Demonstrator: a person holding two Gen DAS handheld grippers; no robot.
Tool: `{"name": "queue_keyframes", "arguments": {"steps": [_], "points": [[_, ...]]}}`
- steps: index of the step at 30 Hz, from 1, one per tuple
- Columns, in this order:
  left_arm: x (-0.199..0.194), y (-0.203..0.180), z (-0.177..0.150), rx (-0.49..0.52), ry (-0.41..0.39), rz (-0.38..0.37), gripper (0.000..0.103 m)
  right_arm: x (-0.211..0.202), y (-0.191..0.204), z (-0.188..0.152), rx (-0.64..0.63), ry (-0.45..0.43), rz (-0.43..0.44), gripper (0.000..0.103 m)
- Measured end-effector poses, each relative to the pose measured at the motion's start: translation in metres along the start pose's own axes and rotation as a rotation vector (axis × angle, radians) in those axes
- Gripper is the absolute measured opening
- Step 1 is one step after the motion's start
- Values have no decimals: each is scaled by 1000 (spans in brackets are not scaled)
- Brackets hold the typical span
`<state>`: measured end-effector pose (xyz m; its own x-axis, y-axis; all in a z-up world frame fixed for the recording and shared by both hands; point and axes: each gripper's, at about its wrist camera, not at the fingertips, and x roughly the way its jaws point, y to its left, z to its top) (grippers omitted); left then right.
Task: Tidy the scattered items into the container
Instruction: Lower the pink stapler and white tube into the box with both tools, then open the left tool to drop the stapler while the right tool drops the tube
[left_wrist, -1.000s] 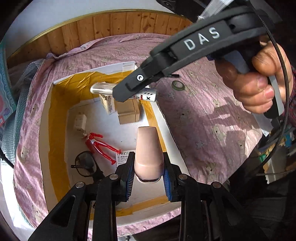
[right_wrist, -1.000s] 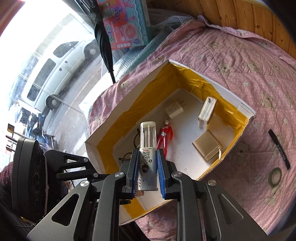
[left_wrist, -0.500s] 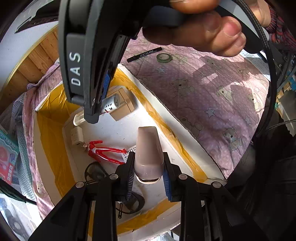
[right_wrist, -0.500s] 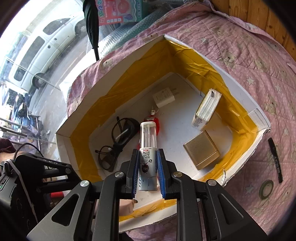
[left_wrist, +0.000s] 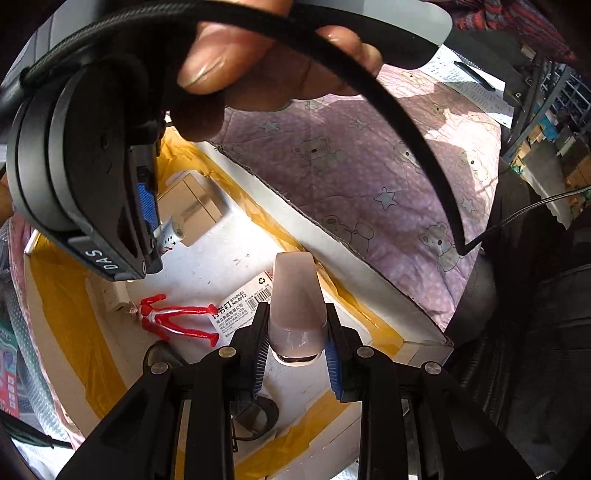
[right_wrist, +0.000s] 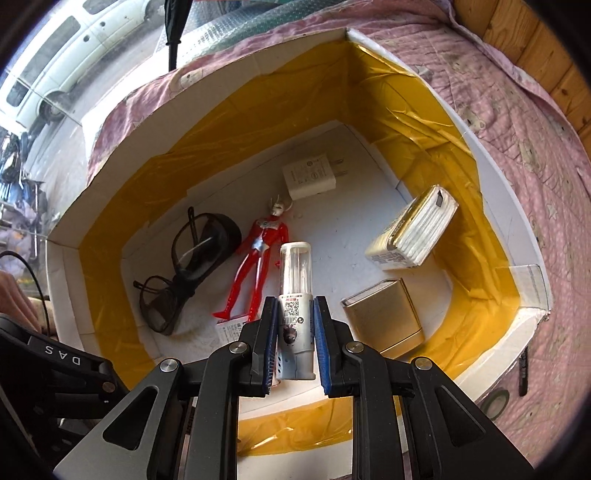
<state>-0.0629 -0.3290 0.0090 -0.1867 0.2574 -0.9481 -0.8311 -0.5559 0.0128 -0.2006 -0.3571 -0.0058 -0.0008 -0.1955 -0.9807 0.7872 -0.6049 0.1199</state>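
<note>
**Over the box: both grippers now low inside the walls, loads not yet released**

Over the pink quilt (right_wrist: 517, 122), the white box with yellow tape lining (right_wrist: 369, 88) fills both views far more than a second ago; both grippers have dropped from above the rim toward the floor.

Right gripper (right_wrist: 294, 343): jaws pinching the white tube dispenser (right_wrist: 294, 295), now hanging over the box floor just beside the red figure (right_wrist: 258, 258). A second ago it was back over the near wall.

Left gripper (left_wrist: 297, 345): jaws pinching the pale pink block (left_wrist: 296, 295), over the near-right corner and above the staples box (left_wrist: 240, 306). The view has swung; the hand (left_wrist: 266, 70) on the right gripper now blocks its top.

Already in the box: glasses (right_wrist: 192, 266), gold box (right_wrist: 384, 317), tissue pack (right_wrist: 413, 236), charger plug (right_wrist: 310, 177).

Still out on the quilt: tape roll (right_wrist: 496, 400), black pen (right_wrist: 522, 373).

My read: both items are positioned to drop, then two pieces remain.
</note>
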Motion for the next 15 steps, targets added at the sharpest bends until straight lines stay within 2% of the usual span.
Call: {"name": "queue_keyframes", "arguments": {"steps": [4, 7, 12, 15], "points": [[2, 6, -1, 10, -5, -61, 29, 10, 0, 6, -15, 25, -24, 19], [2, 22, -4, -41, -20, -163, 29, 15, -1, 11, -22, 45, -27, 19], [10, 39, -4, -93, 2, -273, 28, 21, -8, 15, 0, 56, -16, 19], [16, 40, -5, -86, 18, -292, 29, 24, -15, 15, 37, 61, 19, 19]]}}
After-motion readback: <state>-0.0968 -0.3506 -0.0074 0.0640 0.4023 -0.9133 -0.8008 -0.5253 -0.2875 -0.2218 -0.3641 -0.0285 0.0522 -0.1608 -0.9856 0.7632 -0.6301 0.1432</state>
